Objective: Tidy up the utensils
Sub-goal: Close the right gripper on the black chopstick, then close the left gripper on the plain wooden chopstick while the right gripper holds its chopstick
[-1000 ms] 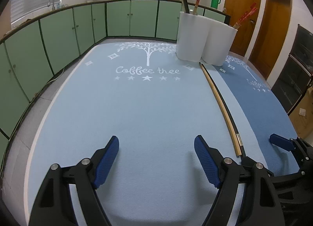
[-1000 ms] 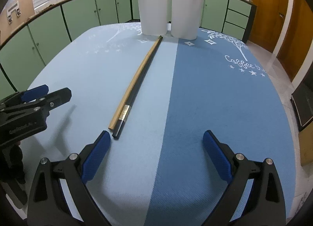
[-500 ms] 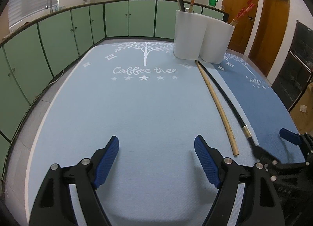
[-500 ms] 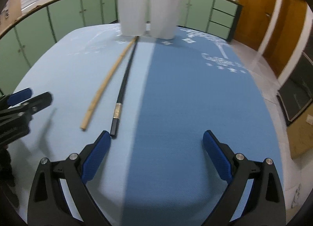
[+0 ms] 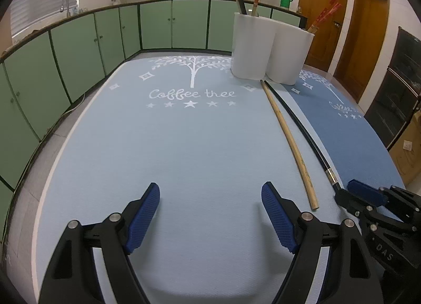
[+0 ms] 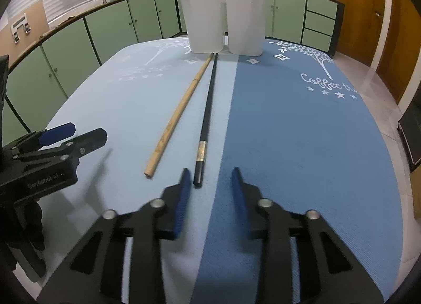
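pickup step: right gripper (image 6: 209, 182), low centre, has just been closing beside the black chopstick (image 6: 208, 103), pads not yet on it; left gripper (image 5: 210, 214) open, empty. next: centre on it, clamp.

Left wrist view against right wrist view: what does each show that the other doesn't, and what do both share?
Only the left wrist view shows the black oven at the right edge. Only the right wrist view shows the cardboard panel on the counter. Both show the white holder, the wooden chopstick, the black chopstick and both hand-held grippers: left hand-held gripper open, right hand-held gripper just been closing, gripping nothing.
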`<control>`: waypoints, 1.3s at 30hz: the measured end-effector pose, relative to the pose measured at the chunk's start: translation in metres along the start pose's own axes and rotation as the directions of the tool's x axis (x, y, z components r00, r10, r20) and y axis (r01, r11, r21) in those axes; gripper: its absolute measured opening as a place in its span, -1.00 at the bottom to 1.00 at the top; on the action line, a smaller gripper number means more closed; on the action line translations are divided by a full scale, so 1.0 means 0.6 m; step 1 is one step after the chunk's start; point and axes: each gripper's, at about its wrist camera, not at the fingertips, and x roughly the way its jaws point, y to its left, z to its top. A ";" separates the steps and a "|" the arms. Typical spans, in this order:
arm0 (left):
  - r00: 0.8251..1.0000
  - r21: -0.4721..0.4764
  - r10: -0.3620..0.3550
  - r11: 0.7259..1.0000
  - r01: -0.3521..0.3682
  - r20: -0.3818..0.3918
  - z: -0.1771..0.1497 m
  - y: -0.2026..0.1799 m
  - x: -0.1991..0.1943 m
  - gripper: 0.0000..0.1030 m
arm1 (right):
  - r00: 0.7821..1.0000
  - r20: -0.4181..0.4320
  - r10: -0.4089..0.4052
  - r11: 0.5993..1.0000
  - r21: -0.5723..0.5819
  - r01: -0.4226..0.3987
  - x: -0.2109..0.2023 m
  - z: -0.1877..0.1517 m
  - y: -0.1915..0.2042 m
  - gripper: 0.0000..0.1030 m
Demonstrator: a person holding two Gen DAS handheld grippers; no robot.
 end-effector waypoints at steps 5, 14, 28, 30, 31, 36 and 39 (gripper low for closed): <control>1.000 0.009 -0.003 1.000 0.003 -0.004 0.001 -0.006 0.000 0.52 | 1.000 0.002 0.024 1.000 -0.004 -0.024 0.000 -0.001 0.002 -0.89; 0.999 0.051 -0.054 0.997 0.054 -0.007 -0.003 -0.057 -0.004 0.52 | 0.999 0.017 -0.038 0.996 0.084 0.036 -0.023 -0.018 -0.050 -0.88; 0.997 0.106 -0.056 0.992 0.060 -0.046 -0.010 -0.127 0.017 0.22 | 0.998 0.018 -0.061 0.990 0.124 0.058 -0.030 -0.028 -0.098 -0.88; 0.998 0.116 -0.047 0.992 0.051 -0.043 -0.011 -0.130 0.016 0.05 | 0.998 0.021 -0.054 0.991 0.126 0.051 -0.029 -0.029 -0.099 -0.88; 0.998 0.116 -0.046 0.992 0.051 -0.042 -0.011 -0.130 0.016 -0.05 | 0.999 0.021 -0.051 0.991 0.128 0.048 -0.029 -0.029 -0.100 -0.88; 0.998 0.130 -0.040 0.990 0.045 -0.040 -0.014 -0.139 0.016 -0.56 | 0.999 0.021 -0.036 0.991 0.133 0.033 -0.027 -0.028 -0.102 -0.85; 0.998 0.130 -0.040 0.990 0.045 -0.040 -0.015 -0.144 0.017 -0.86 | 0.999 0.022 -0.030 0.990 0.137 0.027 -0.027 -0.029 -0.102 -0.85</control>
